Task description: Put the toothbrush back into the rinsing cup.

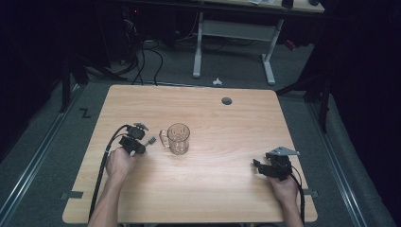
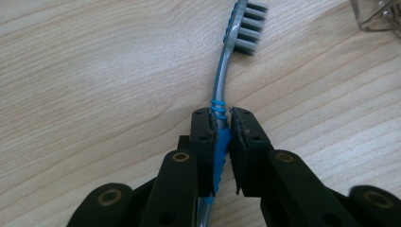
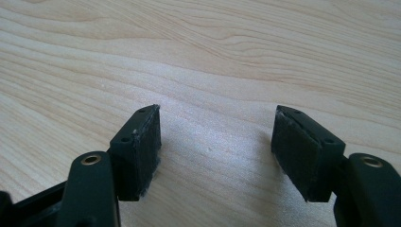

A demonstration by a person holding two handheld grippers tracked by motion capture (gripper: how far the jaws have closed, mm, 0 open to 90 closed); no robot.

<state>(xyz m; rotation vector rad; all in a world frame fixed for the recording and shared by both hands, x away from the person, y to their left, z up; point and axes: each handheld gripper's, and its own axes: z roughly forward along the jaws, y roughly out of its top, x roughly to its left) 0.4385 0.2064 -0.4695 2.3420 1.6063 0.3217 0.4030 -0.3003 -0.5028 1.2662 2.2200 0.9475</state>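
Toothbrush (image 2: 226,71), curved grey plastic, pinched in left hand-held gripper (image 2: 221,127).

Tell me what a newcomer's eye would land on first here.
Probably the left gripper, its jaws shut on the blue-and-grey toothbrush with the bristle head pointing away. Next, the clear glass mug standing upright near the table's middle, just right of that gripper. The right gripper is open at the table's right side.

My jaws are black with little brass-coloured rivets. The toothbrush (image 2: 222,75) is grey with bright blue ribbing and grey bristles. The mug (image 1: 178,138) is clear glass, and the tabletop (image 1: 217,189) is pale wood with wavy grain.
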